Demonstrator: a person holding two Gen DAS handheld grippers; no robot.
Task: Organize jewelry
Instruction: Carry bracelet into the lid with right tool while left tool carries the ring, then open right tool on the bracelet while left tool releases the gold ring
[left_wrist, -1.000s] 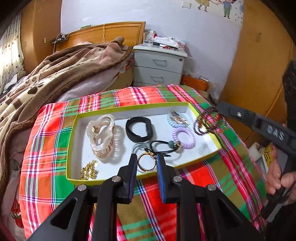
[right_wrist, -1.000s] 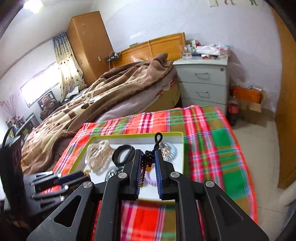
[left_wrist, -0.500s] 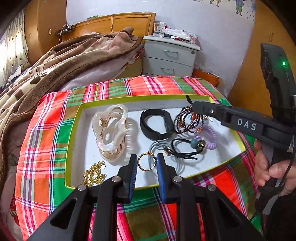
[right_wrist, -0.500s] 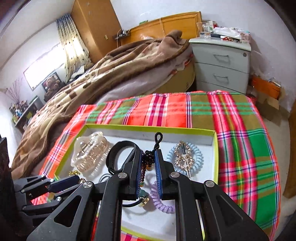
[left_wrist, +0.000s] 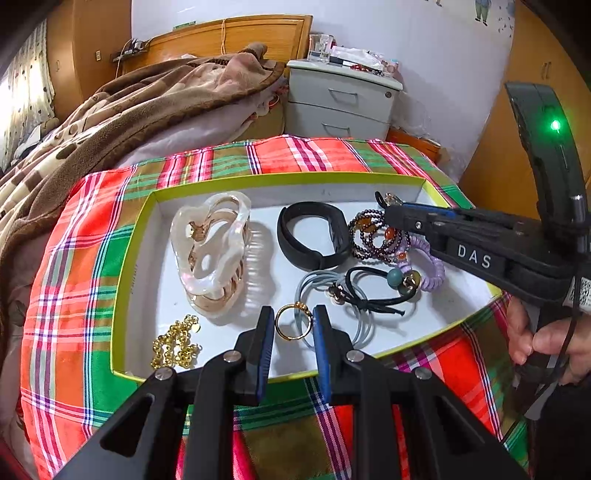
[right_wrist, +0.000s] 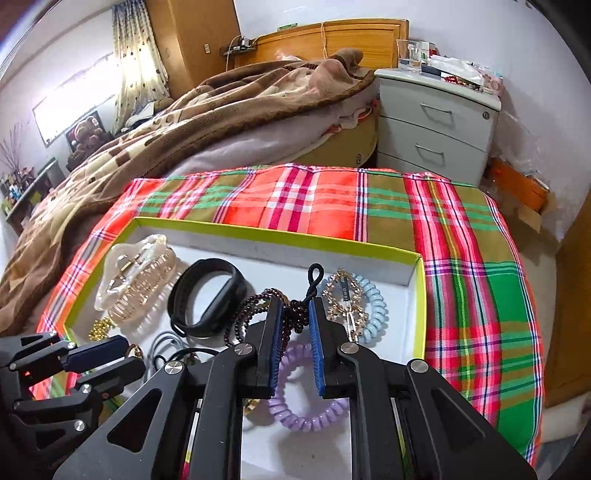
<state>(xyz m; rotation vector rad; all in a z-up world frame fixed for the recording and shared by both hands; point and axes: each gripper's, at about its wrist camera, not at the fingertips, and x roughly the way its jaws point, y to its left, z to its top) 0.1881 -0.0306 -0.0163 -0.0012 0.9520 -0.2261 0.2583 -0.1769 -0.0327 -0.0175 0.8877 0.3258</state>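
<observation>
Plaid cloth (right_wrist: 332, 199) under tray (left_wrist: 122, 280) | bedside bedroom | left gripper (left_wrist: 293, 325) pinching gold ring (left_wrist: 293, 325) | right gripper (right_wrist: 295, 314) clamping bead bracelet (right_wrist: 295, 314)

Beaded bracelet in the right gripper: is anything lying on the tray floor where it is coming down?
Yes. The beaded bracelet in the right gripper hangs over the purple coil hair tie, with the black band beside it. It would land partly on the coil, not bare tray floor.

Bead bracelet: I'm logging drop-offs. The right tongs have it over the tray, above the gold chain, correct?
Not quite. The right tongs have the bead bracelet over the tray, but above the purple coil tie, as the right wrist view shows.
</observation>
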